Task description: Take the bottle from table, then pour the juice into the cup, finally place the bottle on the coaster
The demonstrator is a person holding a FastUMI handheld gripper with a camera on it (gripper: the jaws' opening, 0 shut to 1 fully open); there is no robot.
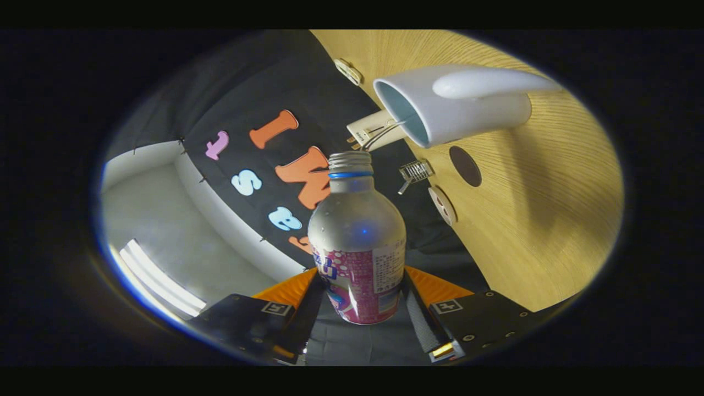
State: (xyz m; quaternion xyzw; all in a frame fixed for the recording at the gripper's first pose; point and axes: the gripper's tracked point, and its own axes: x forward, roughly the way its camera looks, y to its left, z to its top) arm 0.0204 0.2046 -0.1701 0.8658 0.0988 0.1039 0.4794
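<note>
As the gripper view showed it, the gripper (pixel 360 308) was clamped on the bottle (pixel 356 242), both fingers pressed on its labelled lower body, so the pick-up from the table (pixel 528 220) looked done. The whole scene was rolled over, bottle mouth uncapped and aimed near the white cup's (pixel 440 110) open rim without touching it, no stream visible, so pouring seemed under way or about to start. The dark round coaster (pixel 465 165) sat bare just beside the cup; placing was left.

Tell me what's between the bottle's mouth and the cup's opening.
Gripper view: nothing solid; the bottle, clamped in the hand-held gripper, points its uncapped mouth just short of the cup.
</note>
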